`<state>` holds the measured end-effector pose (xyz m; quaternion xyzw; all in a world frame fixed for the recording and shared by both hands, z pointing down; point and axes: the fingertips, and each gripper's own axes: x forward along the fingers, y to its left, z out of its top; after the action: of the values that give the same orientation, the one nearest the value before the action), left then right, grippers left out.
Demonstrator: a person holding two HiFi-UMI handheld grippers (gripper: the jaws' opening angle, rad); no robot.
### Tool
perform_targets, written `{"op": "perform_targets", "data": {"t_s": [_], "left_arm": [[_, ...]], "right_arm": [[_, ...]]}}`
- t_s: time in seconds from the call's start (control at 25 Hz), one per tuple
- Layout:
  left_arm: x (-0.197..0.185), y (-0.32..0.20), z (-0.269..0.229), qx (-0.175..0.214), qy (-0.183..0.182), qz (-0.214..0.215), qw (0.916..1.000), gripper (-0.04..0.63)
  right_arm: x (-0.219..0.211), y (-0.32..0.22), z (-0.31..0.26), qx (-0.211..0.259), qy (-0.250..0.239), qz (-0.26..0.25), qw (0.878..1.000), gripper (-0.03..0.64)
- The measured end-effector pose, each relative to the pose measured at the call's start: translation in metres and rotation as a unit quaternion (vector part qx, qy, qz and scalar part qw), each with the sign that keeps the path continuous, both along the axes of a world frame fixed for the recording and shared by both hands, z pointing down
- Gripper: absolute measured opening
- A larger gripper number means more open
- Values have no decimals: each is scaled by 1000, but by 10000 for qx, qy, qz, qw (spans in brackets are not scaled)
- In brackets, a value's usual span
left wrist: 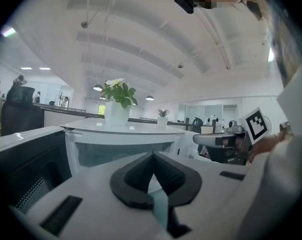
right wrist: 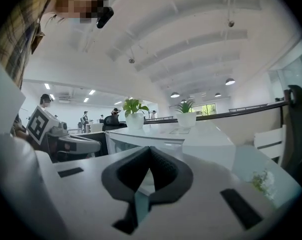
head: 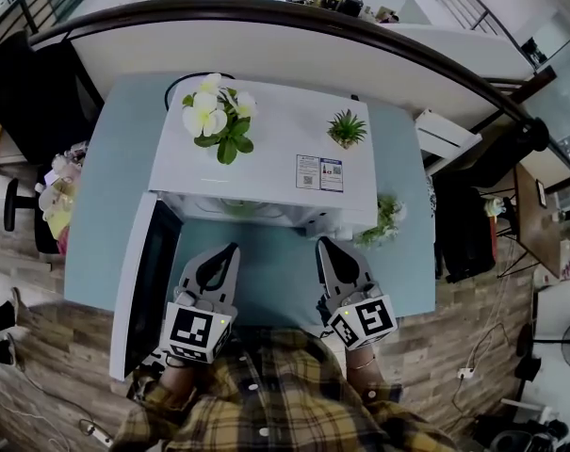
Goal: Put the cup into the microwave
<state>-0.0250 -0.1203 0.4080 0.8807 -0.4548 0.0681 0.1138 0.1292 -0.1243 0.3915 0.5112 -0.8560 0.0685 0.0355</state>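
microwave: white box (head: 266, 158) at 12 o'clock from both grippers, sitting on the blue table (head: 115, 205). Its mouth faces the person, so the reach in is straight.

door: swung fully open (head: 148, 281), hanging out toward 8 o'clock. My guess is it's parked that wide so it stays out of the way of the opening.

left gripper: (head: 230, 250) jaws together at the tips with nothing between them, which its own view (left wrist: 151, 156) shows too. It sits low at 6 o'clock of the cavity, right next to the door's inner face.

right gripper: (head: 324, 243) also closed up and empty, same story in its own view (right wrist: 150, 150). It's at about 5 o'clock of the cavity, near the front right corner of the microwave.

cup: honestly can't pick it out for sure. Neither gripper has it and it isn't on the bare table in front. There's a pale greenish shape (head: 236, 207) just inside the cavity mouth that could be it, but it's too dim to call.

stuff on top: a white-flowered pot (head: 217, 116) at 10 o'clock of the lid and a spiky little plant (head: 346, 128) at 1 o'clock. They look like pure decoration, well back from the opening.

side plant: small sprig (head: 386, 217) on the table at 3 o'clock of the microwave, close to the right gripper's side.

stage guess: with both grippers empty and the door open, I'd say the cup is either already in or hasn't been fetched.
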Motion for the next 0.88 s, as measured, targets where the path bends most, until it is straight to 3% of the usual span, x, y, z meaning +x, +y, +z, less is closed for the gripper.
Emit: {"op": "perform_targets", "data": {"t_s": [0.28, 0.88], "left_arm": [[-6, -5, 0, 52, -82, -70, 9999, -11], [-14, -7, -2, 10, -82, -192, 9998, -11]], "right_arm": [[1, 1, -6, 144, 262, -45, 9995, 3], [-14, -6, 2, 104, 244, -270, 9993, 3]]}}
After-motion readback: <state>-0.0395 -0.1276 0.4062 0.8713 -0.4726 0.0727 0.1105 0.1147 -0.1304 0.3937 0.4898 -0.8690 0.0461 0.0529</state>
